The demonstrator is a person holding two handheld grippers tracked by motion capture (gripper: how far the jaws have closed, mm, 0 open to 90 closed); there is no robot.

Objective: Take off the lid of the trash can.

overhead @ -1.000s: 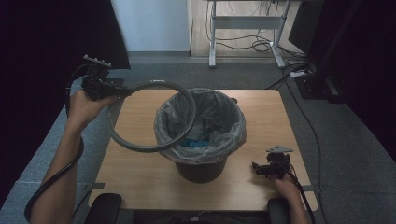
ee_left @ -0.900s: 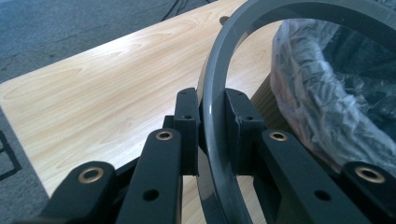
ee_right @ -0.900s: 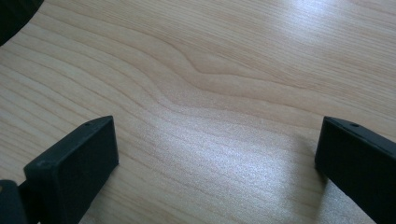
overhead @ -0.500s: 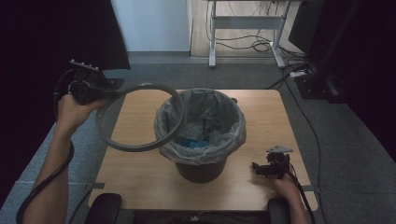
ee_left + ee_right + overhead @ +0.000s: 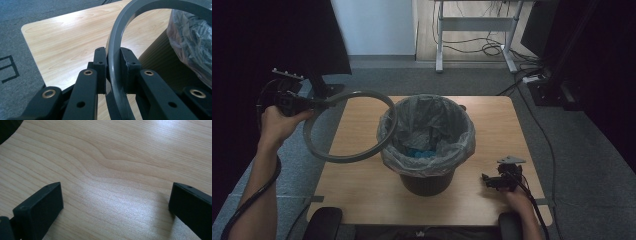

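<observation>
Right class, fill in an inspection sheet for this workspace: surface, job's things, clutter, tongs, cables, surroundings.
Surface: wooden table, light grain.
Job's things: grey ring held beside the lined bin, its far edge overlapping the liner; blue item inside.
Clutter: nothing seen.
Tongs: left tongs clamped on the ring; right tongs open, low over the table.
Cables: one trails along the left forearm; loose ones by the desk frame.
Surroundings: grey carpet, dark curtains.

A light wooden surface (image 5: 362, 125) stands on grey carpet (image 5: 377, 80). Beyond it are a pale wall (image 5: 374, 25), a metal desk frame (image 5: 472, 30) with cables (image 5: 492, 49), and dark curtains (image 5: 257, 40).
</observation>
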